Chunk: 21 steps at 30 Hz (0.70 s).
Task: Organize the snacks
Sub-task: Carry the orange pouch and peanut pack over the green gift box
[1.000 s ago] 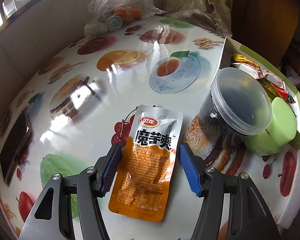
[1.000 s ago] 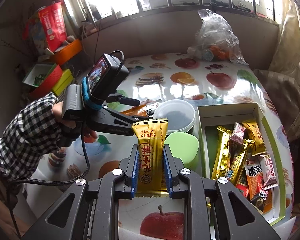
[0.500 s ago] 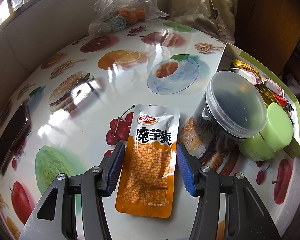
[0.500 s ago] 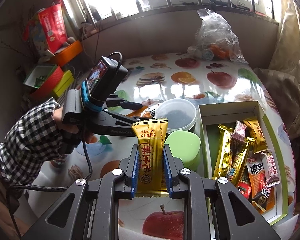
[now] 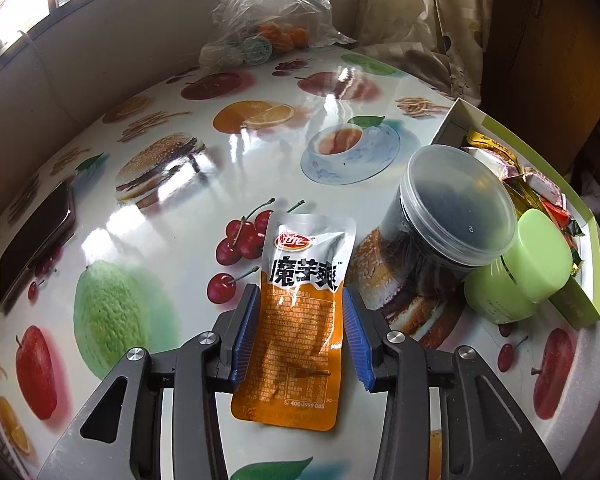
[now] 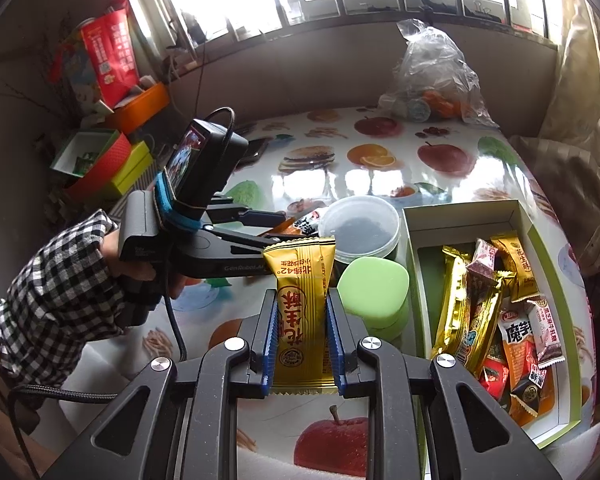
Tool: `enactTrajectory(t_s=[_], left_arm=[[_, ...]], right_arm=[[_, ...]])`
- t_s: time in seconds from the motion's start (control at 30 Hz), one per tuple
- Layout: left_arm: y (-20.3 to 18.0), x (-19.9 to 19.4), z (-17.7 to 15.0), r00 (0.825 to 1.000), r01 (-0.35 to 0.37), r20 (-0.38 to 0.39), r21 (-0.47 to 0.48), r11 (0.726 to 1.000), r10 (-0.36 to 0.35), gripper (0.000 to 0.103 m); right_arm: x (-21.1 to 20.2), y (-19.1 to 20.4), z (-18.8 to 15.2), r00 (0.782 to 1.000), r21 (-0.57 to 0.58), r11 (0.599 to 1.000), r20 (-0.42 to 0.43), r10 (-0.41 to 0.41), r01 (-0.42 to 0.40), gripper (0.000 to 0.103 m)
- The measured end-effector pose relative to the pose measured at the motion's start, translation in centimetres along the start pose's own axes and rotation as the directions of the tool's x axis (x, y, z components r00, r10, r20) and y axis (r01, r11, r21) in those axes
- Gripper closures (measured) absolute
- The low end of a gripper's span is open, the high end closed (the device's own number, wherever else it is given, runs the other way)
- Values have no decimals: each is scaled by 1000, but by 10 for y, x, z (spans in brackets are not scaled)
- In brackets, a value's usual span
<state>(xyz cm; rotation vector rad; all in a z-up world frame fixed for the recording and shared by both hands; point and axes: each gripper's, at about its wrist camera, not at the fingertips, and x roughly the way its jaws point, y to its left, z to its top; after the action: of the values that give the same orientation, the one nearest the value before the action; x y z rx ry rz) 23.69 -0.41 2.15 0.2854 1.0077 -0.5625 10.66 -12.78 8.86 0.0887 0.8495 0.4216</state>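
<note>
We can read big black letters, 魔芋爽, on the orange and silver snack pouch (image 5: pixel 300 316), with a small red logo above them and "400-1999 085" near its bottom edge. It lies flat on the table (image 5: pixel 228 184). The gold peanut bar (image 6: pixel 302 312) says 花生酥 in red, seen upside down. A small "5" is on the lid of the clear tub (image 5: pixel 456 220), which has dark stuff inside. Next to it stands a green jar (image 5: pixel 524 272), touching the tub. The other gripper's side says "GenRobot.AI".

The table has a shiny cloth with pictures of cherries, apples, burgers, an orange and a teacup. A dark phone (image 5: pixel 36 240) lies near its left edge. A clear plastic bag (image 5: pixel 272 20) with orange fruit sits at the far side, under barred windows. A white and green box (image 6: pixel 540 424) holds many wrapped snacks.

Our left gripper (image 5: pixel 300 336) points down at the pouch. Its blue pads are closing in, with the pouch between them, right at its edges. Our right gripper (image 6: pixel 302 340) is clamped on the gold bar and holds it up above the table. A hand (image 6: pixel 140 268) in a checked sleeve holds the left gripper.
</note>
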Motion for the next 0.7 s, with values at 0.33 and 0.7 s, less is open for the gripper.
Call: enactTrajectory(t_s=[0.33,0.7], left_arm=[[-5,-34,-12,999,-9,43,-50,999,11,60],[-32,-84,-18,994,-36,99,-55,998,41,60]], right_arm=[[-12,6,-3,999,-8,1000,31,-28,28,82],[-39,1,-6,994,24,998,88,-63,61,82]])
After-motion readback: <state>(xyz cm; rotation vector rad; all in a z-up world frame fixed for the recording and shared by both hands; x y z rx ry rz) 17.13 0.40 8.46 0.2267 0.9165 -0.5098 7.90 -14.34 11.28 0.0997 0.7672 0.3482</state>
